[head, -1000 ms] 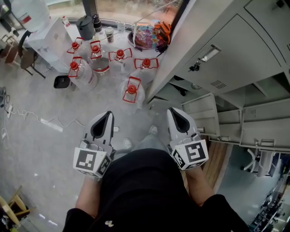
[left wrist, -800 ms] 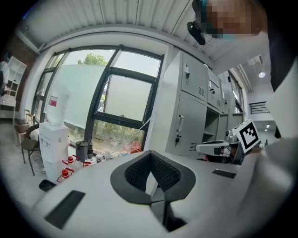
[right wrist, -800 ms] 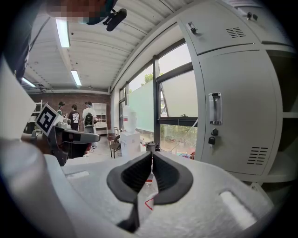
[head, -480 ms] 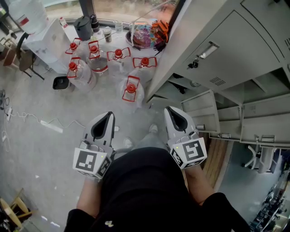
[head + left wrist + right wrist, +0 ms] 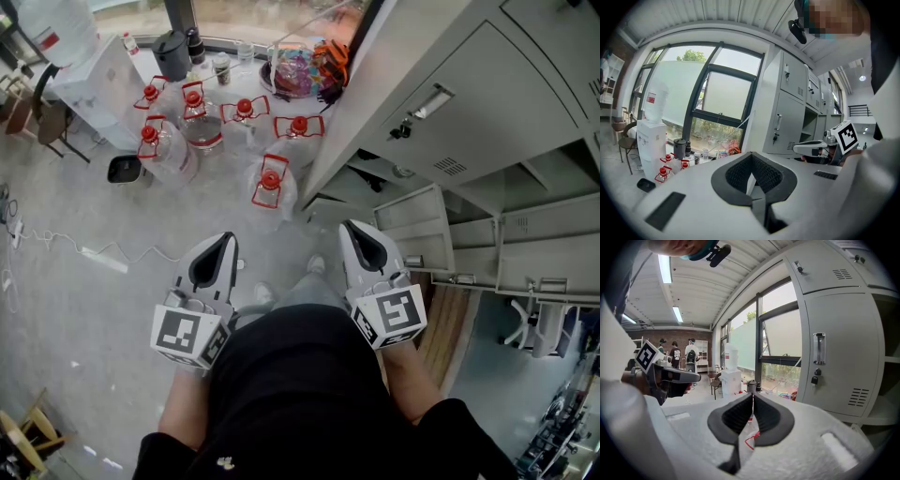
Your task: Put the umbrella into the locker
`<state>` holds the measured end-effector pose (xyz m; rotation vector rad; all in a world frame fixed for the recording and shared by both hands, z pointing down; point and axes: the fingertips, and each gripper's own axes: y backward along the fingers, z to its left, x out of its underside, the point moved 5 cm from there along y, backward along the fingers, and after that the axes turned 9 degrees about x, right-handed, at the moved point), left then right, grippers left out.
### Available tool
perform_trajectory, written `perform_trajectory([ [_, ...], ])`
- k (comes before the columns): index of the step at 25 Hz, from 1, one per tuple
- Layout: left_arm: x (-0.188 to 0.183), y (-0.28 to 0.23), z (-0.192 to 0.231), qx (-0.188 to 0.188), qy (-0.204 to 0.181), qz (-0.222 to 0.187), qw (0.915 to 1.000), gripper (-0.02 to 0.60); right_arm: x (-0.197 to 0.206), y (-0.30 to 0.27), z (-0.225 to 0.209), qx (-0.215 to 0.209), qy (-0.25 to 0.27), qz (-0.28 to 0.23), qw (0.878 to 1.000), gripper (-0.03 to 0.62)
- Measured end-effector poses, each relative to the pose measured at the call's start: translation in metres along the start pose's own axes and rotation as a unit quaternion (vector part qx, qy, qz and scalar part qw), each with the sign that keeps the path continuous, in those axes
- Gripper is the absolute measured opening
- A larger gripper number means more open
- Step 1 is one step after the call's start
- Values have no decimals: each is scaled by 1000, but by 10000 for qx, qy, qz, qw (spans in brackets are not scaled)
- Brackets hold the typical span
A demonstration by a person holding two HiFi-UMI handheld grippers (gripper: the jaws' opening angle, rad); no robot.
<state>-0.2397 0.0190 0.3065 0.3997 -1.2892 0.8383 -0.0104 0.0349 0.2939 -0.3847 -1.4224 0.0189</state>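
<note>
- Our left gripper [image 5: 223,239] has its jaws pressed together, and nothing is in them.
- Our right gripper [image 5: 356,230] is squeezed closed too, and it is empty.
- The locker [image 5: 469,103] stands just to our right.
- An orange and black bundle [image 5: 334,64] lies by the window, beside the locker. We cannot tell if it is the umbrella.

Grey floor [image 5: 75,309], windows [image 5: 726,98], possibly brick wall [image 5: 656,333]

There are six red-capped water jugs [image 5: 270,192], two tools [image 5: 225,238] [image 5: 351,228] and one water dispenser [image 5: 98,77].
</note>
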Motion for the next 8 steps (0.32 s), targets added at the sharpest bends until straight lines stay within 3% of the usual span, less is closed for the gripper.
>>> perform_trajectory([
  [8,2,1,-2,86,21,-75,9999,12,1,5,2,52,57,45,10000,0],
])
